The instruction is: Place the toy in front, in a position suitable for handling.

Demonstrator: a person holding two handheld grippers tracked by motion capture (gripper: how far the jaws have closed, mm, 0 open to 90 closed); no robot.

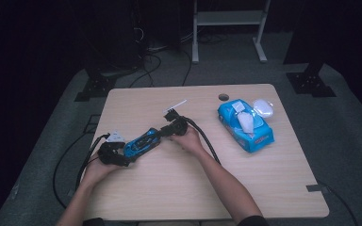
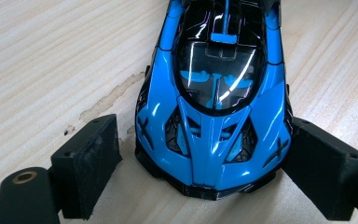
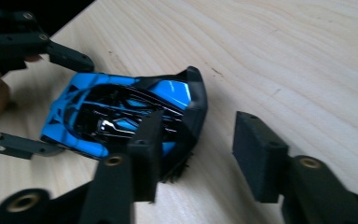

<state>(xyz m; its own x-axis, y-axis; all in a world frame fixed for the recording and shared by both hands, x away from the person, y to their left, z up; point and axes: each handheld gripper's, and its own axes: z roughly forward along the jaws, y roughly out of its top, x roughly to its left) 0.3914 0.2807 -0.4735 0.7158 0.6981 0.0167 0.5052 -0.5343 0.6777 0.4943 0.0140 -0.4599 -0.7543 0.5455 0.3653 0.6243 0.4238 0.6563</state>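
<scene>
The glossy blue and black toy car (image 1: 142, 142) lies on the pale wooden table (image 1: 169, 188), its long axis running from 8 to 2 o'clock in the high view, with the nose at 8. The left gripper (image 2: 205, 163) stands open around the nose, one black pad (image 2: 324, 170) touching its side and the other just beside it. The right gripper (image 3: 198, 156) stands open at the tail, one finger (image 3: 147, 154) over the rear and the other apart; the left gripper view shows the smooth windscreen, the right gripper view the rear wing.

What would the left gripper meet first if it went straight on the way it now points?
Most likely the blue toy car: its nose already lies between the left gripper fingers, so the gripper's body would soon meet the nose. How close it is stays unclear.
</scene>
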